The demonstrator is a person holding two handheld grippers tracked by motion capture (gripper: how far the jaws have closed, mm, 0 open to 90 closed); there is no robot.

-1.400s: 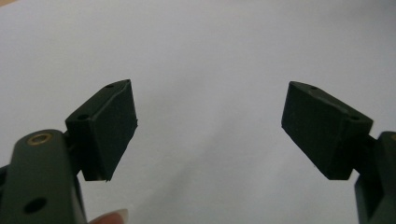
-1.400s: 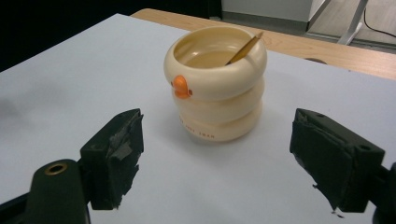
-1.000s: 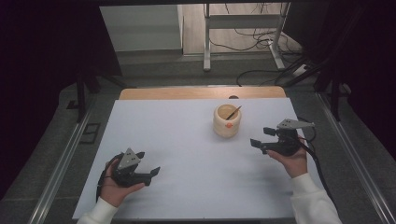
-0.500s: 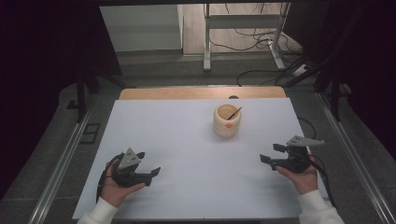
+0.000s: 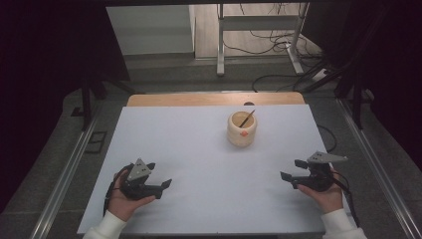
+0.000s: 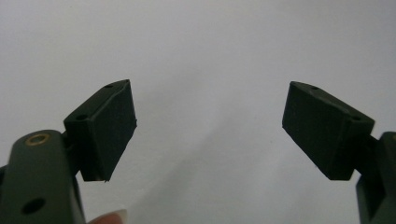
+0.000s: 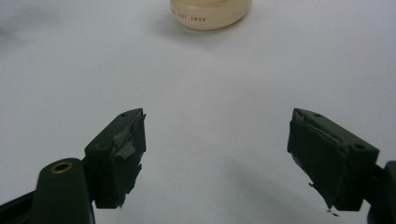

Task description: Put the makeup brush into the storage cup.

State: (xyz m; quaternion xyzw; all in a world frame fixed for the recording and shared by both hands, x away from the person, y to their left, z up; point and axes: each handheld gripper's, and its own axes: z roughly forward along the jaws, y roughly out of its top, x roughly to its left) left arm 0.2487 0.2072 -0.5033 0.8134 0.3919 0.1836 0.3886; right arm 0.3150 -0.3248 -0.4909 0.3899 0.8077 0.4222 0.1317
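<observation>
While the person sits at the near side of the white table (image 5: 199,149), each hand holds a black gripper low over the top. The left gripper (image 5: 158,175) is at the near left part of the table, in the left hand (image 5: 124,196). Its jaws are spread wide apart, and in the left gripper view (image 6: 210,126) there is just bare white table between them. A fingertip peeks in at the bottom of that view.

The right gripper (image 5: 292,170) is at the near right part of the table, in the right hand (image 5: 326,194). Its jaws are spread wide too and hold nothing. In the right gripper view (image 7: 215,154) the pads (image 7: 126,158) look worn, with grey patches on them.

A small cream cup (image 5: 242,128) stands upright on the far middle of the table, well apart from both grippers. A thin dark stick (image 5: 247,118) leans inside it, and it has a small orange mark on its front. The bottom of the cup (image 7: 211,13) shows at the top of the right gripper view, with tiny letters too small to read.
</observation>
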